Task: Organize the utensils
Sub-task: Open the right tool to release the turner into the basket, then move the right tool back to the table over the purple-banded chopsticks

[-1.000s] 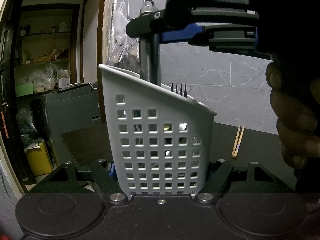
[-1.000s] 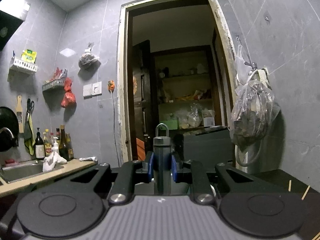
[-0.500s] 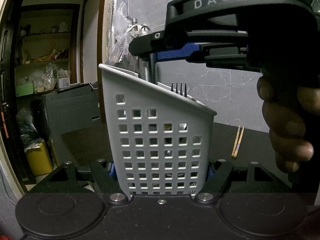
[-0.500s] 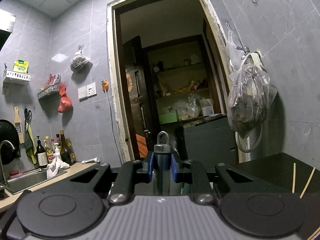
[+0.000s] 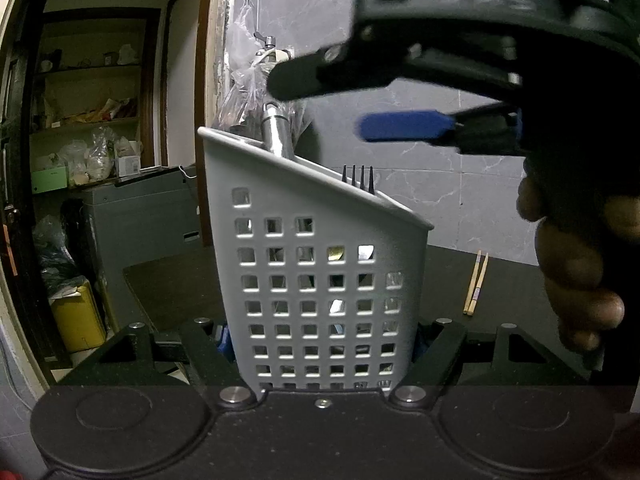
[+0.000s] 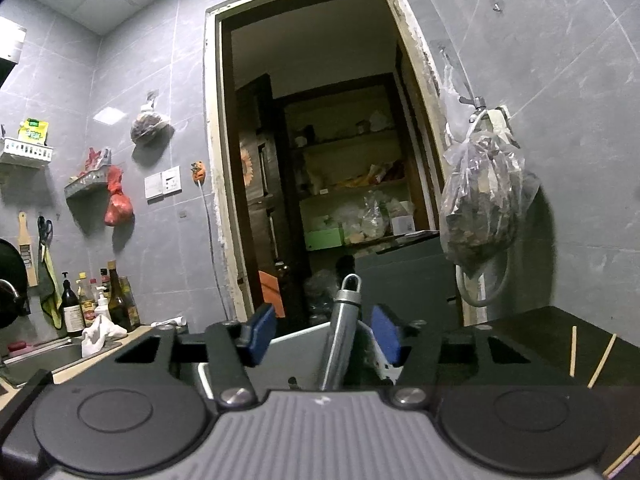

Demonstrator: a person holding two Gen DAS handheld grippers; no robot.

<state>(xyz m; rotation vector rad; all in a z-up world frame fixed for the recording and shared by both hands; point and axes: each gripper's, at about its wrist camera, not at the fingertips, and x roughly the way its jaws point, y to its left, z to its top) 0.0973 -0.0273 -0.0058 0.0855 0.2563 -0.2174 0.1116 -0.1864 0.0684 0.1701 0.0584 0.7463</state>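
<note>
1. The left claw [image 5: 324, 344] clamps the grey perforated utensil caddy [image 5: 320, 280] standing on the dark bench [image 5: 500, 280].
2. The right claw [image 6: 320, 338] is opening; the metal utensil handle [image 6: 340, 336] stands free between its pads, inside the caddy.

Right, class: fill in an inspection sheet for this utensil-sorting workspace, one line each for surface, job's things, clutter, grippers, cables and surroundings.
Surface: dark countertop, mostly bare.
Job's things: grey perforated utensil holder upright; a metal handle leans inside it, black fork tines show above the rim; wooden chopsticks lie loose on the countertop.
Clutter: nothing seen on the countertop beyond these.
Grippers: left gripper clamps the holder's base; right gripper jaws are opening, its pads apart from the metal handle between them.
Cables: a thin cord runs down the wall beside the doorway.
Surroundings: grey tiled wall, hanging plastic bag, open doorway to pantry shelves, sink counter with bottles.
</note>
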